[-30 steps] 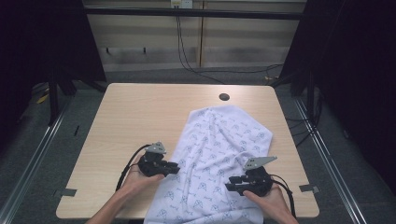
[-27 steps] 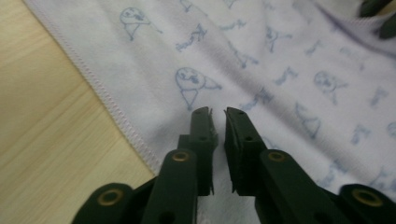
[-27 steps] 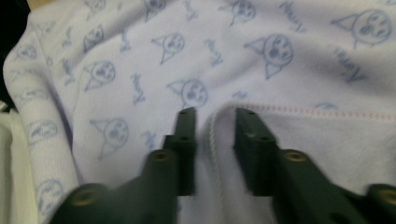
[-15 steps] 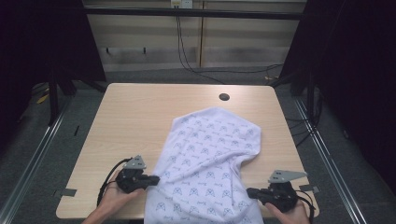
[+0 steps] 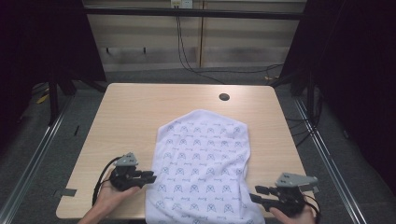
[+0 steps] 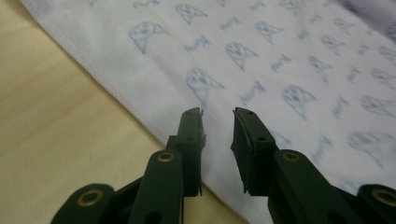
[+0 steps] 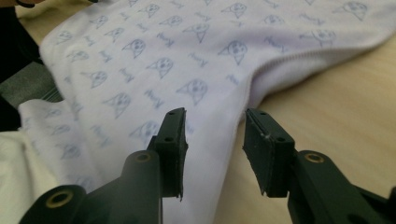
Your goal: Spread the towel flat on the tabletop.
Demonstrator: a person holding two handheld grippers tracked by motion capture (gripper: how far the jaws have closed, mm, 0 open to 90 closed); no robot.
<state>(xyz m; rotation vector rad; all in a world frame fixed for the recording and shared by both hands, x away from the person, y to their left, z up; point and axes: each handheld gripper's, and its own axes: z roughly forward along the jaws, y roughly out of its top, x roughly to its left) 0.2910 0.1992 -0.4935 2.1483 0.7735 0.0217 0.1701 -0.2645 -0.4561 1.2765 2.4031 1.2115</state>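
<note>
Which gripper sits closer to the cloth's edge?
The left gripper, nearly at the cloth hem; the right gripper sits a little off its side.

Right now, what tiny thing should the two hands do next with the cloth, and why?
Probably pull both tools back off the cloth. The left tool and right tool have just been opening, with nothing pinched between the jaws. The cloth lies spread on the table, its near edge hanging over the front.
</note>
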